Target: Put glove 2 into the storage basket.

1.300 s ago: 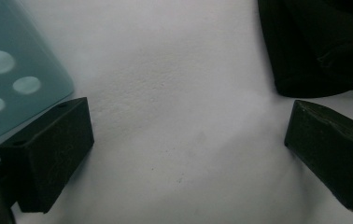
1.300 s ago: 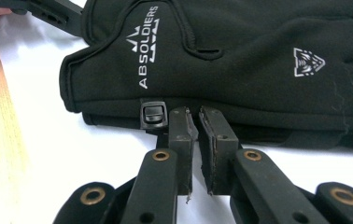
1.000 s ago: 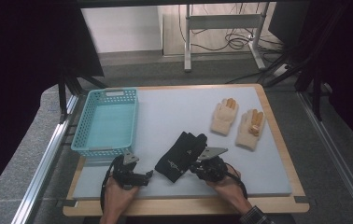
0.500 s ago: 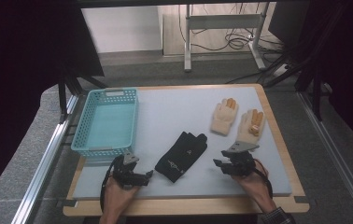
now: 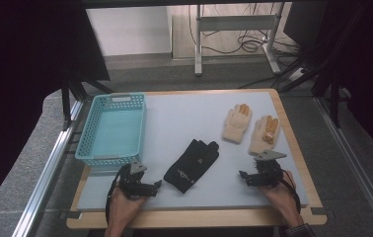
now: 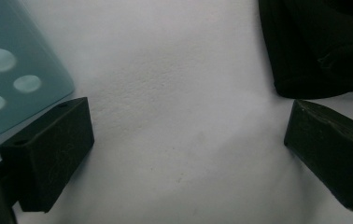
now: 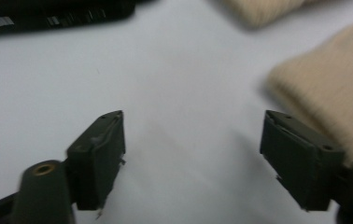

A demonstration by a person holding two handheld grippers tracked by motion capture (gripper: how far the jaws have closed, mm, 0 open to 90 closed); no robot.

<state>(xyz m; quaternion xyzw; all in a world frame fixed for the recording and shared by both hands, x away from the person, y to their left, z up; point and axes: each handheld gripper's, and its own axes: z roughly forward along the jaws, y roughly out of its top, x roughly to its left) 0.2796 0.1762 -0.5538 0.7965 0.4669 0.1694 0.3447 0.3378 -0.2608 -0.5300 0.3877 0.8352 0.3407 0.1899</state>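
A black glove lies flat near the front middle of the grey mat. Two beige gloves lie side by side at the right. My left gripper rests on the mat just left of the black glove, open, with nothing between its jaws. In the left gripper view the black glove's cuff is at the upper right. My right gripper stands open below the nearer beige glove. The right gripper view has that beige glove beside the right jaw.
A light blue plastic basket with nothing in it stands at the left of the mat; its corner is close to my left jaw. The wooden board's edge runs along the front. A metal frame and cables stand behind the table.
My right gripper has left the black glove's right side and moved right, to the front of the nearer beige glove. The left gripper and the gloves have stayed put.
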